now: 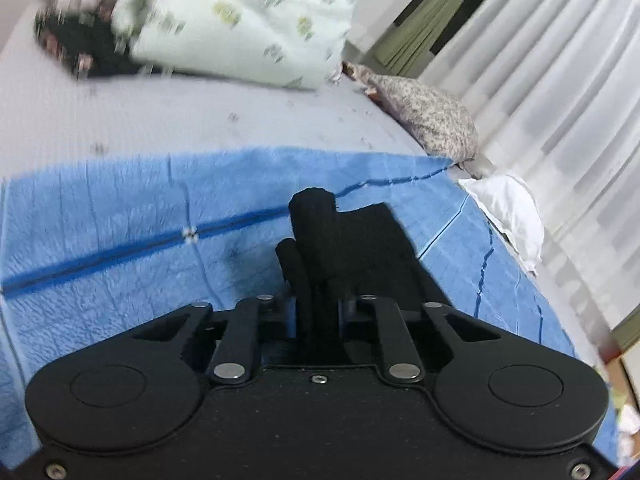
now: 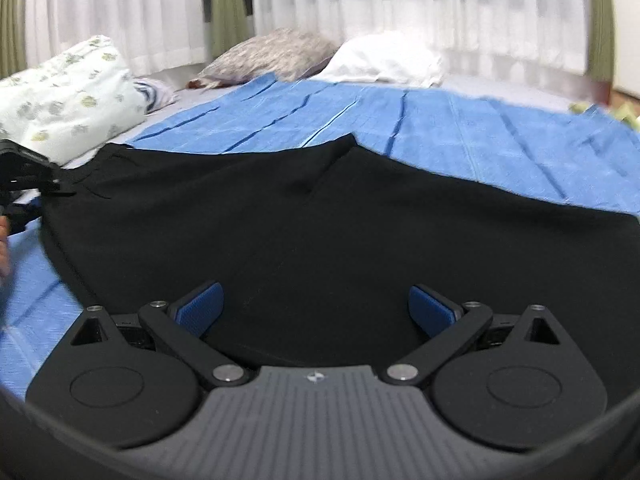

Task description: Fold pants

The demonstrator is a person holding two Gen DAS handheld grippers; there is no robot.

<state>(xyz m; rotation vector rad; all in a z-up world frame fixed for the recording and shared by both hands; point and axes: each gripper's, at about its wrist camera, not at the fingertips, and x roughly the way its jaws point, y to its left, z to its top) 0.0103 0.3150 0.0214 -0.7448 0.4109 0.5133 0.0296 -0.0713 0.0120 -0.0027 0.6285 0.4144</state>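
The black pants (image 2: 320, 232) lie spread on a blue quilted sheet (image 2: 480, 140) on the bed. In the right wrist view my right gripper (image 2: 316, 306) is open, its blue pads (image 2: 202, 308) wide apart just above the near part of the cloth. My left gripper (image 1: 318, 300) is shut on a bunched edge of the pants (image 1: 348, 240), which stands up between its fingers. The left gripper also shows at the far left of the right wrist view (image 2: 36, 176), at the pants' left corner.
A pale floral duvet (image 1: 240, 20) lies at the head of the bed. A grey patterned pillow (image 1: 432, 120) and a white pillow (image 1: 508, 212) lie along the bed's edge by the white curtains (image 1: 560, 80). A dark garment (image 1: 80, 48) lies beside the duvet.
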